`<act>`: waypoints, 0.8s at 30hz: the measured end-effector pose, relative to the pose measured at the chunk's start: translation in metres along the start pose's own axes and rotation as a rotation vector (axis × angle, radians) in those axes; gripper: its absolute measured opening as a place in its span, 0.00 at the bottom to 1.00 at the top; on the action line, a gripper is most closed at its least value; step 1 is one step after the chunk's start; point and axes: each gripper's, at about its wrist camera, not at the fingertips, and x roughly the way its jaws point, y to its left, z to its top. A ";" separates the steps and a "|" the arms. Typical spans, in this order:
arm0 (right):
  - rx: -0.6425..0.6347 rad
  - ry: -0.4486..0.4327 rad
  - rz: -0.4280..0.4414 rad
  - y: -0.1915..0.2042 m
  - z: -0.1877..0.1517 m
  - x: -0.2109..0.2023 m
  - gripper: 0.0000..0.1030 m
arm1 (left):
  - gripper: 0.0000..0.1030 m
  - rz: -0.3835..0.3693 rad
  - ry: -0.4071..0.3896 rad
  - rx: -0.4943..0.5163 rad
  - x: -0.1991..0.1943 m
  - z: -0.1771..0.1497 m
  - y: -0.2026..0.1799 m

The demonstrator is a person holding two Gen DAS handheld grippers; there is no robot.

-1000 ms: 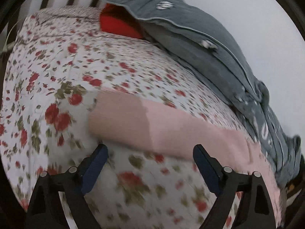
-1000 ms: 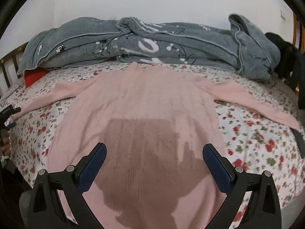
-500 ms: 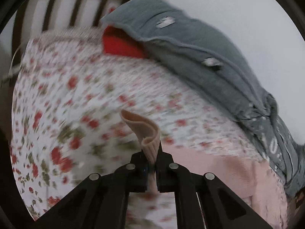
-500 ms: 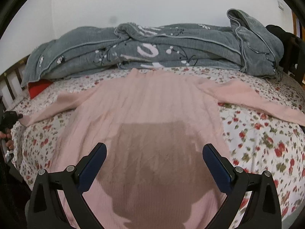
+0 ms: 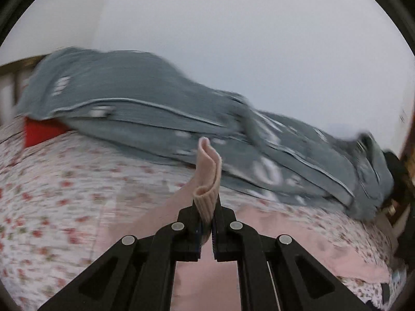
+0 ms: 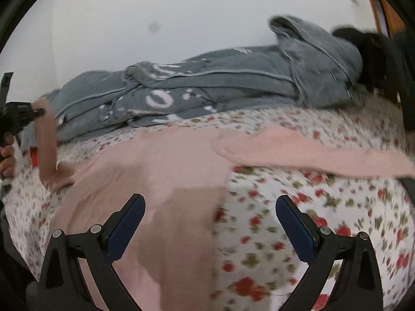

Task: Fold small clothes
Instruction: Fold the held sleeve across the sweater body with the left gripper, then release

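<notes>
A pink knit sweater (image 6: 160, 171) lies spread on a floral bedsheet (image 6: 285, 233). My left gripper (image 5: 206, 216) is shut on the cuff of its left sleeve (image 5: 207, 178), which stands up folded between the jaws. In the right wrist view that gripper (image 6: 39, 111) holds the sleeve (image 6: 46, 142) lifted well above the bed, at the far left. My right gripper (image 6: 210, 207) is open above the sweater's right edge, nothing between its fingers. The other sleeve (image 6: 311, 153) lies flat, stretched to the right.
A rumpled grey blanket (image 6: 220, 85) lies along the back of the bed by the white wall. A red cushion (image 5: 41, 131) peeks out under its left end. A dark garment (image 6: 363, 54) and wooden frame sit at the far right. A person's fingers (image 6: 6, 155) grip the left tool.
The left gripper closed on the sleeve cuff, then lifted it and swung it in towards the sweater's body. The right gripper shifted right, from over the sweater's middle to its right edge.
</notes>
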 end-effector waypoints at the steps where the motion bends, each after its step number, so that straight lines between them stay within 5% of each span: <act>1: 0.028 0.002 0.013 -0.010 0.000 0.001 0.96 | 0.06 -0.024 0.019 0.032 0.010 -0.005 -0.029; 7: 0.105 -0.014 0.002 -0.053 -0.002 -0.002 0.96 | 0.06 -0.142 0.127 0.183 0.063 -0.059 -0.170; 11: 0.178 -0.014 0.039 -0.077 -0.002 -0.006 0.96 | 0.06 -0.158 0.257 0.259 0.100 -0.113 -0.241; 15: 0.214 -0.008 0.060 -0.089 -0.002 -0.008 0.96 | 0.08 -0.166 0.373 0.318 0.119 -0.154 -0.265; 19: 0.203 -0.007 0.060 -0.087 -0.003 -0.007 0.96 | 0.16 -0.212 0.442 0.353 0.115 -0.159 -0.266; 22: 0.178 0.007 0.069 -0.077 -0.003 -0.003 0.96 | 0.19 -0.200 0.430 0.359 0.098 -0.145 -0.251; 24: 0.154 0.017 0.074 -0.068 -0.005 0.000 0.96 | 0.30 -0.181 0.394 0.336 0.084 -0.132 -0.228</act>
